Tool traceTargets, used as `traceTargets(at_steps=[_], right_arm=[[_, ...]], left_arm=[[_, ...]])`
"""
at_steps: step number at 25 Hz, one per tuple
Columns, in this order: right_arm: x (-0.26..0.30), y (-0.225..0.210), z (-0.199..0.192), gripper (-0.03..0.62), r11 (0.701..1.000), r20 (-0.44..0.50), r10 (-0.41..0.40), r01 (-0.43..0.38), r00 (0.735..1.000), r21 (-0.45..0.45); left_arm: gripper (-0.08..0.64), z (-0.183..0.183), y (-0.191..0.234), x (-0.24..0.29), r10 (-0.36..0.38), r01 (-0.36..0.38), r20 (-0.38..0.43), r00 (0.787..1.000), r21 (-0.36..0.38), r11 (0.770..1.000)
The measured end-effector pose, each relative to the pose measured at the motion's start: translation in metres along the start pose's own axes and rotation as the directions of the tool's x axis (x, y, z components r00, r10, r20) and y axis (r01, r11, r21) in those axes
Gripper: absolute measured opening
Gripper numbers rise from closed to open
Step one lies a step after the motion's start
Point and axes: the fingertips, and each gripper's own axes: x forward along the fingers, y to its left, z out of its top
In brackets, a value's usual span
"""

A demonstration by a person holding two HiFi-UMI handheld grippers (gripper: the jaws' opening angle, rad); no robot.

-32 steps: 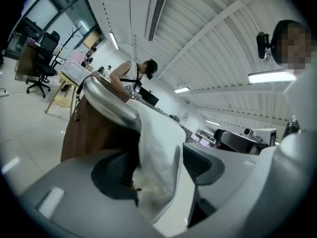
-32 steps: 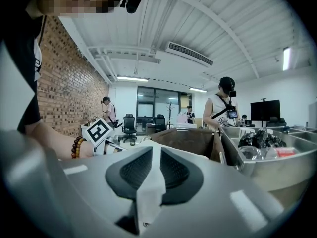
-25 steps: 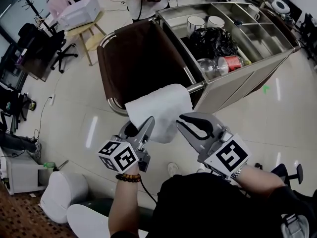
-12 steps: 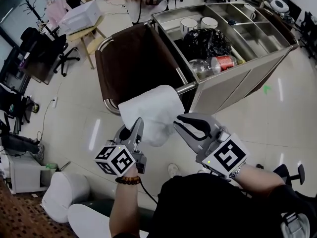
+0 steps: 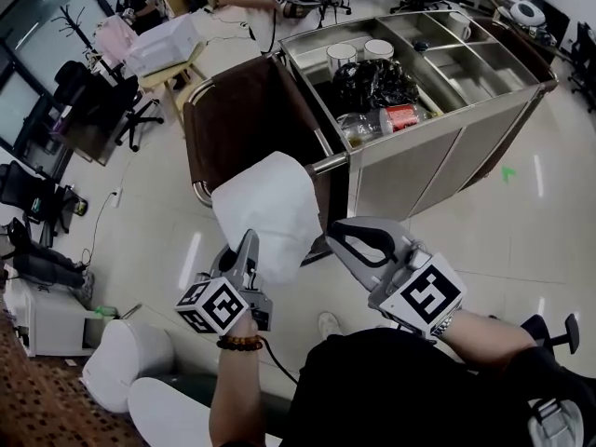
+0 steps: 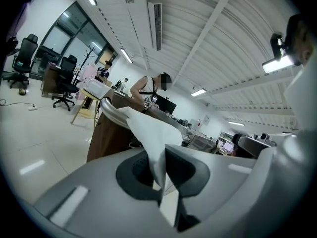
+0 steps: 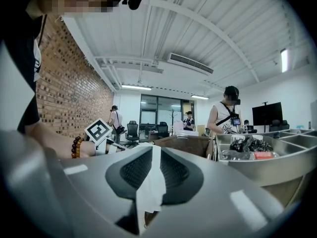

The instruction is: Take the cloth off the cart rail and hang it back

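Cloth: the white cloth [image 5: 265, 208] is in the middle of the head view; its upper end reaches the cart rail [image 5: 333, 162] and its lower end comes toward us; we cannot tell whether the upper end rests on the rail or is just free of it.

Left claw: the left claw [image 5: 249, 245] is at the lower left edge of the cloth; its jaws are closing with a fold of the cloth between them, and the pads press on it.

Right claw: the right claw [image 5: 335, 233] is at the lower right edge of the cloth; it is pressed together on a thin strip of the cloth, as its own view shows.

Step in hand: we judge that this is the taking off, with both lower corners gripped.

How to do it well: we should raise both claws together and at the same height, so that the cloth stays spread; we should keep them apart enough that it does not bunch, but not pull hard; the cloth should clear the rail fully before we move away, so that it does not drag on the brown bag [image 5: 247, 119].

Risk: both grips are on thin edges; a quick pull could let one corner slip.

For hanging back: we would lay the middle of the cloth over the rail and release only when both halves hang evenly.
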Motion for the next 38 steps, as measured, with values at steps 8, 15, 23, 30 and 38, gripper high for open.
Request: traceTargets(at_steps=[8,15,23,30,38], right_arm=[[-0.05,0.008,0.017,0.049,1.0,0.036,0.03,-0.03,0.999,0.0],[-0.112,0.009,0.01,0.049,0.998,0.044,0.059,-0.059,0.997,0.009],[-0.143,0.022,0.009,0.049,0.996,0.049,0.091,-0.091,0.995,0.015],[-0.156,0.051,0.004,0.049,0.996,0.057,0.086,-0.087,0.995,0.012],[-0.158,0.134,-0.001,0.049,0.999,0.063,0.033,-0.032,0.997,-0.026]], left_arm=[[0.015,0.002,-0.07,-0.013,-0.062,0.06,0.031,0.998,0.06,0.996],[0.015,-0.006,-0.148,-0.033,-0.088,0.076,0.113,0.99,0.107,0.991],[0.015,-0.006,-0.2,-0.065,-0.11,0.08,0.178,0.978,0.168,0.983],[0.015,-0.022,-0.221,-0.099,-0.153,0.121,0.182,0.971,0.174,0.977],[0.015,-0.028,-0.226,-0.177,-0.232,0.196,0.171,0.957,0.203,0.959]])
